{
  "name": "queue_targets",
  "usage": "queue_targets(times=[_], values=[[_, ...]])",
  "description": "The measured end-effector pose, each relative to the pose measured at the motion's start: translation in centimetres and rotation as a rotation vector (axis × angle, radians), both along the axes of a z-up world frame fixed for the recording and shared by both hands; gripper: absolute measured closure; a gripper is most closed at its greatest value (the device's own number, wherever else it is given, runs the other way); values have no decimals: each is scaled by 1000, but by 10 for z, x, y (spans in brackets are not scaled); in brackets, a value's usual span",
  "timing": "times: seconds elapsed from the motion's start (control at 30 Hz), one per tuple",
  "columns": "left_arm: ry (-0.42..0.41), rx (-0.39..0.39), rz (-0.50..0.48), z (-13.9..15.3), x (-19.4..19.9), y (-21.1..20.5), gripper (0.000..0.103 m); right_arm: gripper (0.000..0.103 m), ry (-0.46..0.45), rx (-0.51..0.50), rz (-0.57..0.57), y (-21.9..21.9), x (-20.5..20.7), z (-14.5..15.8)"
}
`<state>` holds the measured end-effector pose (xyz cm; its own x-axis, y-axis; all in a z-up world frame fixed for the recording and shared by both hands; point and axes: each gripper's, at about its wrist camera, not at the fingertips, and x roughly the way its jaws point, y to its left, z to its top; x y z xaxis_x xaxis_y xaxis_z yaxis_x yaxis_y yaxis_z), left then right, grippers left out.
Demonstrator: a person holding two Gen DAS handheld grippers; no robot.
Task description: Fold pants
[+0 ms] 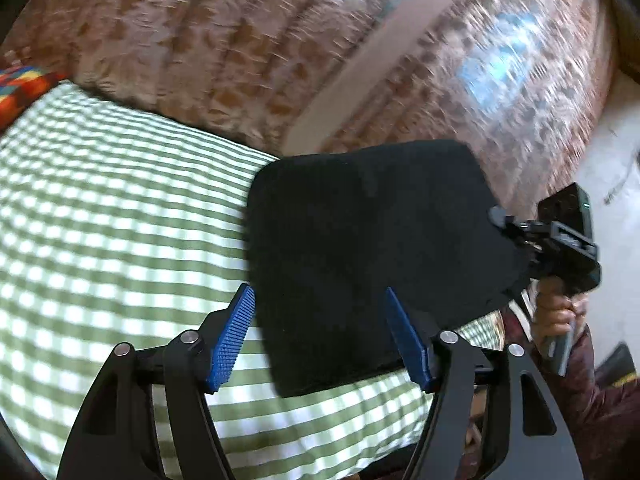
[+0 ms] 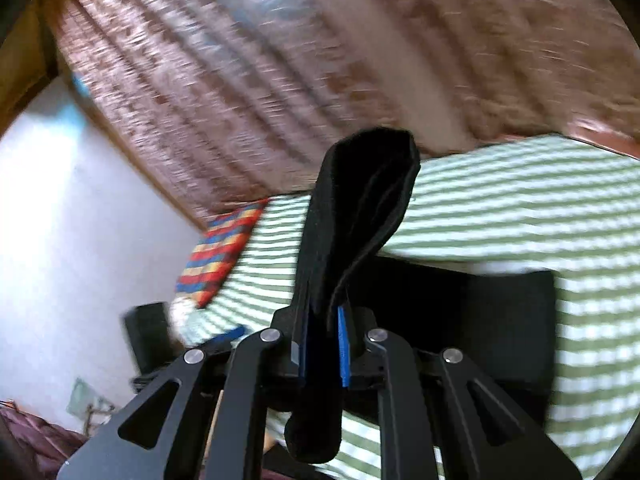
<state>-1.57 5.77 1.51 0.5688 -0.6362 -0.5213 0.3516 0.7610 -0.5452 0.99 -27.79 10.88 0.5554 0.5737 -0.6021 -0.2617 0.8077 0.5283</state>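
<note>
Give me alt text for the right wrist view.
The right gripper is shut on a bunched edge of the black pants, held up above a bed with green checked sheets. A patterned curtain hangs behind.

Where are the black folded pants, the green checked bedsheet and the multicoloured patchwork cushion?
black folded pants (image 1: 360,248), left wrist view, middle of the flat top layer
green checked bedsheet (image 1: 120,208), left wrist view, bare stretch left of the pants
multicoloured patchwork cushion (image 2: 220,252), right wrist view, centre of its face

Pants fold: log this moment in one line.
right gripper: shut on black pants | left gripper: open, at pants' edge | surface: green checked bedsheet
</note>
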Motion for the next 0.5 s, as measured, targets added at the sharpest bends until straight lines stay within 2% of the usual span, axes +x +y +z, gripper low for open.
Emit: queue_targets(times=[0.07, 0.17, 0.23, 0.27, 0.33, 0.37, 0.4, 0.43, 0.5], values=[[2, 38, -83, -3, 0, -24, 33, 93, 18, -143, -61, -18, -5, -20], [17, 123, -197, -14, -5, -58, 28, 93, 140, -224, -128, -44, -7, -68], [45, 167, -272, -24, -8, -77, 28, 93, 210, -203, -156, -56, -9, -98], [57, 175, -299, -28, -9, -84, 28, 92, 220, -152, -173, -62, -11, -107], [51, 229, -338, -34, -15, -96, 28, 91, 217, -77, -194, -69, -12, -109], [53, 249, -347, -35, -15, -100, 28, 87, 216, -51, -202, -72, -12, -109], [65, 253, -359, -36, -15, -102, 28, 76, 223, -30, -204, -75, -13, -110], [68, 250, -364, -35, -14, -100, 28, 72, 228, -7, -202, -77, -14, -110], [70, 210, -364, -29, -10, -94, 28, 71, 219, -31, -214, -82, -20, -106]])
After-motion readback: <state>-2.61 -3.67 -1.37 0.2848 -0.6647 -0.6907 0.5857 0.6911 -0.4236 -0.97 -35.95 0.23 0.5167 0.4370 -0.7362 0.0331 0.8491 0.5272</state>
